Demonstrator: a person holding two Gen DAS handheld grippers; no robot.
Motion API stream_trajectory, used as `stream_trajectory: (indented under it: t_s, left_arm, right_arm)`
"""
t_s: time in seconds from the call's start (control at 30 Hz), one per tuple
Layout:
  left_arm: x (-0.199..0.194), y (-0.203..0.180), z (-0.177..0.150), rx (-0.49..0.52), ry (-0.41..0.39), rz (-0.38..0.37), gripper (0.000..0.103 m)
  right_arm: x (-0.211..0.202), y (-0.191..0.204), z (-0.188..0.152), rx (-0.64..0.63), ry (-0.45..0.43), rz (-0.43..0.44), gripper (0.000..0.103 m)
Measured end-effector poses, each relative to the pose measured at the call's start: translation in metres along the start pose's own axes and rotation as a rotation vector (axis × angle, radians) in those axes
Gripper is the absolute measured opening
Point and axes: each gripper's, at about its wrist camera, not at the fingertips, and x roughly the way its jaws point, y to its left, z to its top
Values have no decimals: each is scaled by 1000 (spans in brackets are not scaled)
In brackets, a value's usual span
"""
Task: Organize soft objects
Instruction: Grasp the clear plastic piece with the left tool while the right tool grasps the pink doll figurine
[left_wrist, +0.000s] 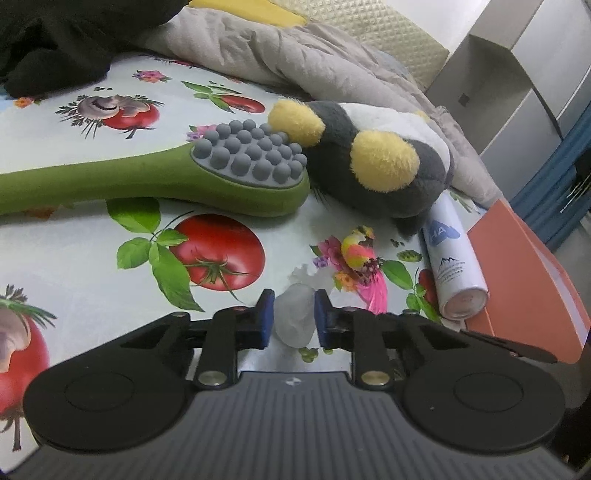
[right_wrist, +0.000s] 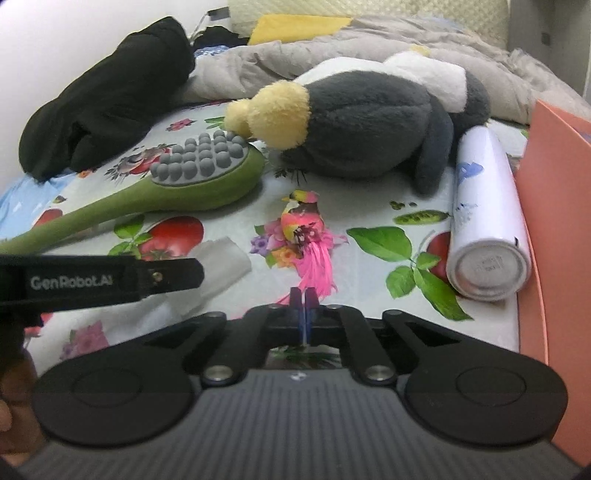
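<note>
So from the left wrist cam, the left gripper (left_wrist: 294, 314) has its two blue pads clamped on a small frosty-white squishy thing (left_wrist: 295, 317), which sits right on the tomato-print sheet (left_wrist: 74, 251). Up ahead there's a green massage brush (left_wrist: 207, 181) with grey nubs lying flat, its head just touching the yellow foot of a grey and white plush toy (left_wrist: 376, 162). A white spray can (left_wrist: 454, 258) lies on its side just right of the plush, alongside an orange box (left_wrist: 524, 266). Crumpled beige blanket (left_wrist: 295, 55) and a black garment (left_wrist: 55, 37) sit at the back.

Over on the right wrist cam, the right gripper (right_wrist: 304, 295) has its jaws pressed fully together at the lower tip of a pink feathery bird toy (right_wrist: 306, 236) lying on the sheet; can't tell if it actually pinched a feather. The left gripper's black arm pokes in from the left edge, over a pale cloth-like thing (right_wrist: 225, 258). Same brush, plush, can and orange box further back, with the black garment top left.
</note>
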Motion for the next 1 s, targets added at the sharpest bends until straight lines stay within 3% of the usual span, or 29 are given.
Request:
stream_trajectory:
  t_s: [0.37, 0.67, 0.73, 0.8, 1.0]
  left_arm:
    - [-29, 0, -12, -5, -34, 40, 23]
    - [-36, 15, -9, -49, -64, 55, 23]
    - [-33, 19, -7, -54, -62, 55, 23]
    - [-28, 23, -7, -59, -56, 62, 23]
    - [-20, 32, -5, -68, -54, 52, 24]
  right_arm:
    - [-27, -1, -12, 22, -2, 4, 4]
    - [-17, 2, 16, 25, -70, 33, 7]
    - [-9, 4, 22, 22, -73, 27, 13]
    - [-3, 5, 26, 35, -76, 24, 39]
    - [17, 8, 32, 25, -91, 8, 40]
